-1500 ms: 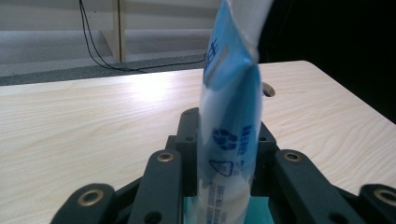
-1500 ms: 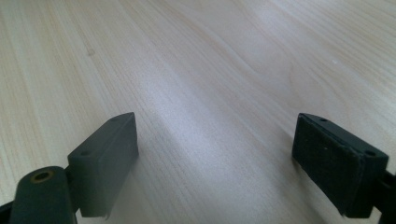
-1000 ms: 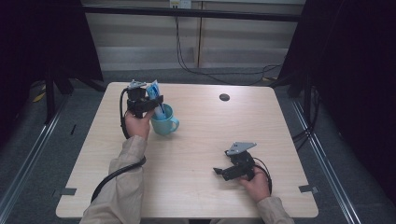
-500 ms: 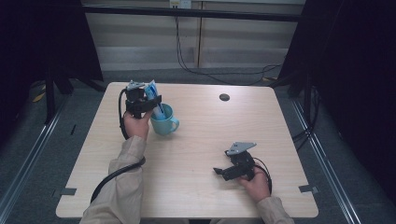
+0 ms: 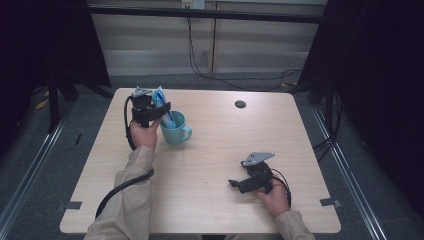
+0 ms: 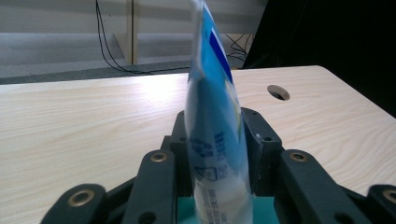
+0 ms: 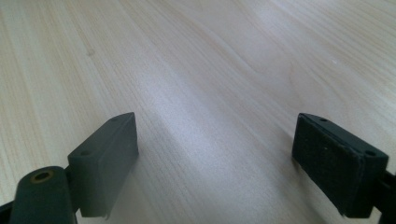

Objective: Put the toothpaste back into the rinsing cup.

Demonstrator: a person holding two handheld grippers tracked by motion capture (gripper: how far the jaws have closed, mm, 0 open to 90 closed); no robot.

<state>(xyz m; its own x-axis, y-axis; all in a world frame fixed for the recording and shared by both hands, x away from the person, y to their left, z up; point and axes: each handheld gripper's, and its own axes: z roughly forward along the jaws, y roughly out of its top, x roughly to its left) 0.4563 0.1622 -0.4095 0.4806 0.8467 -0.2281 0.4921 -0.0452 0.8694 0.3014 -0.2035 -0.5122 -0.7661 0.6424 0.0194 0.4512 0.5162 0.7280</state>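
Your left gripper (image 5: 156, 111) pinching blue-white plastic tube (image 6: 215, 140) over teal ceramic mug (image 5: 176, 131), upper left of frame; jaws easing slightly, release starting. Right gripper (image 5: 239, 183) spread, holding nothing.

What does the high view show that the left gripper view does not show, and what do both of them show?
High view alone: the whole teal mug with its handle, the person's sleeves, and the right hand-held gripper resting open low on the table.
Left gripper view alone: the small print low on the blue tube, and how the black jaws close on its two sides.
Both: the tube standing in the mug, held by the left hand-held gripper, the light wooden table and its round hole.
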